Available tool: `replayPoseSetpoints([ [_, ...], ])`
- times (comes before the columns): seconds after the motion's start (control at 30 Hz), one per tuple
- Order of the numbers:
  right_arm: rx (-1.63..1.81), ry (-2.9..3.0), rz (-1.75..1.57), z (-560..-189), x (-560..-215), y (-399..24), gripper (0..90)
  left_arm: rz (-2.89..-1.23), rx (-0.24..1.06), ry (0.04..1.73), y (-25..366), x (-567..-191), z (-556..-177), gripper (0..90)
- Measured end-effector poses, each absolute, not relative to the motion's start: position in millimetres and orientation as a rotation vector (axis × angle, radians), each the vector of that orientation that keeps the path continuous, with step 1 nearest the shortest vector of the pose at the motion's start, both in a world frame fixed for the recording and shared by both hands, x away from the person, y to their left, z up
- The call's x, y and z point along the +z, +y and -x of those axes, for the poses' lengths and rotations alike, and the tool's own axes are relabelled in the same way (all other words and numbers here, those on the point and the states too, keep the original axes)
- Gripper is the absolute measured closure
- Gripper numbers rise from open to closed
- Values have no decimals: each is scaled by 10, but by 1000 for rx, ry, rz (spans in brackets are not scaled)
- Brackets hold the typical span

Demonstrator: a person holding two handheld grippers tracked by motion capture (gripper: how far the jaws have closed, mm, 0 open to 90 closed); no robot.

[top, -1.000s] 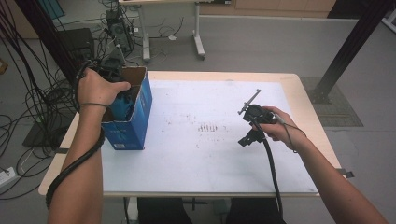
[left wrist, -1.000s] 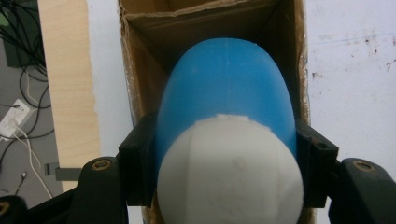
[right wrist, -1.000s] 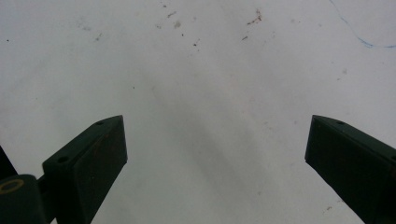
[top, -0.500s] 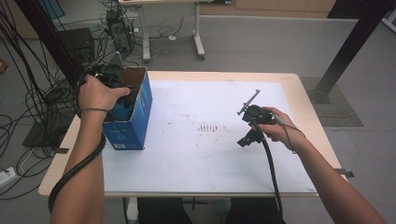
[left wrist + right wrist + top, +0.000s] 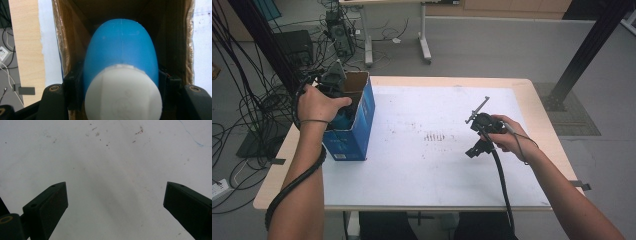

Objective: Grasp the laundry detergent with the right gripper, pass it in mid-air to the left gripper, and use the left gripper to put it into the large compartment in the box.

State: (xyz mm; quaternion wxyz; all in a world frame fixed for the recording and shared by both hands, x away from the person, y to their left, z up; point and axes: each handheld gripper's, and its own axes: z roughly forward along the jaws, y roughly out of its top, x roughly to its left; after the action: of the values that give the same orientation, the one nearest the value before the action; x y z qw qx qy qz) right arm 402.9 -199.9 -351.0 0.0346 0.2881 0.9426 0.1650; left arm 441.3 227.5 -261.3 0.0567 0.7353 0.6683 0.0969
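Above box [image 5: 354, 131], left gripper [image 5: 334, 82] lifted bottle [image 5: 121, 60] slightly.

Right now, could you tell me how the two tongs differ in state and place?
The left tongs are shut on a blue bottle inside the cardboard box; the right tongs stand open and empty. The left reach down into the box; the right hover over the bare white table. Both have black jaws.

Between your left gripper's [image 5: 122, 82] black jaws you have a bright blue bottle [image 5: 121, 47] with a white cap [image 5: 123, 92]. Around it, the cardboard box [image 5: 357, 125] is plain brown inside and blue outside. Under your right gripper [image 5: 115, 202], also black-jawed, the desk [image 5: 422, 165] is white with dark specks, edged in pale wood.
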Motion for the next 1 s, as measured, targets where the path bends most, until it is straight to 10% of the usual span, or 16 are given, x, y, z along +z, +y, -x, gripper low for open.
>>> replayPoseSetpoints([
  [1.0,506,2900,-882,-4024,-3514,-1969,54,-2237,292,2025,2238,-2683,-4425,373],
])
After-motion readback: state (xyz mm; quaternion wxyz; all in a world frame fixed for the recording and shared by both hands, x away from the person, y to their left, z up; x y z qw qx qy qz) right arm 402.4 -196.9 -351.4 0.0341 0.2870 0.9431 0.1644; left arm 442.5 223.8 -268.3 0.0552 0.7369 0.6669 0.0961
